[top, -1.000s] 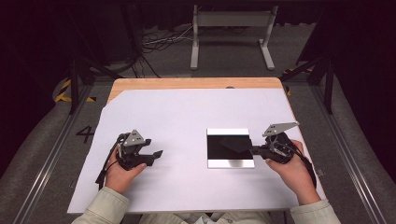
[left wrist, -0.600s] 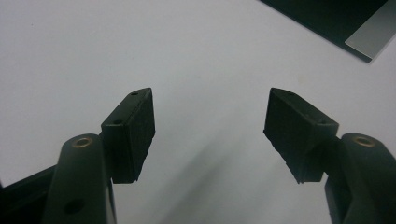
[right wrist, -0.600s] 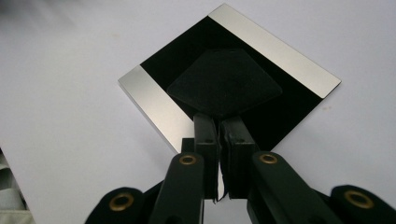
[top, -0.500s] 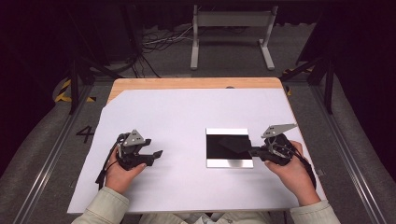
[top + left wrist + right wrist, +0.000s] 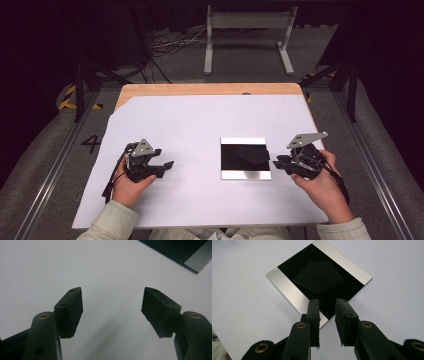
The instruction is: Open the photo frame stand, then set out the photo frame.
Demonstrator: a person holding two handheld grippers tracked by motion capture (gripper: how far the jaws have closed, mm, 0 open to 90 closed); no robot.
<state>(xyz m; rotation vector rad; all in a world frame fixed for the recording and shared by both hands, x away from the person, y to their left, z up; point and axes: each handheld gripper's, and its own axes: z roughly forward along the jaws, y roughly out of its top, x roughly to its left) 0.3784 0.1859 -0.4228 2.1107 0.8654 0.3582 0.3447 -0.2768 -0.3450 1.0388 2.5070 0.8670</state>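
A black square plate [image 5: 234,161] with silver strips along two edges lies on the white sheet, right of centre. A flat black five-sided piece [image 5: 251,155] rests on it, also clear in the right gripper view as the piece [image 5: 319,276] on the plate [image 5: 287,287]. My right gripper [image 5: 279,161] sits just off the plate's right edge, pointing at it. Its jaws [image 5: 327,301] have just been opening and stand a little apart with nothing between them. My left gripper [image 5: 167,167] rests on the sheet at the left, wide open [image 5: 112,293] and empty. The plate's corner [image 5: 180,250] shows far ahead of it.
The white sheet [image 5: 200,125] covers most of a wooden table [image 5: 200,89]. Beyond the far edge stands a metal frame [image 5: 247,30], with cables [image 5: 170,45] on the floor. Dark rails run along both sides of the table.
The right gripper's jaws, shut at the plate's right edge a second ago, have parted, and the gripper has drawn back slightly to the right. The left gripper has stayed put.
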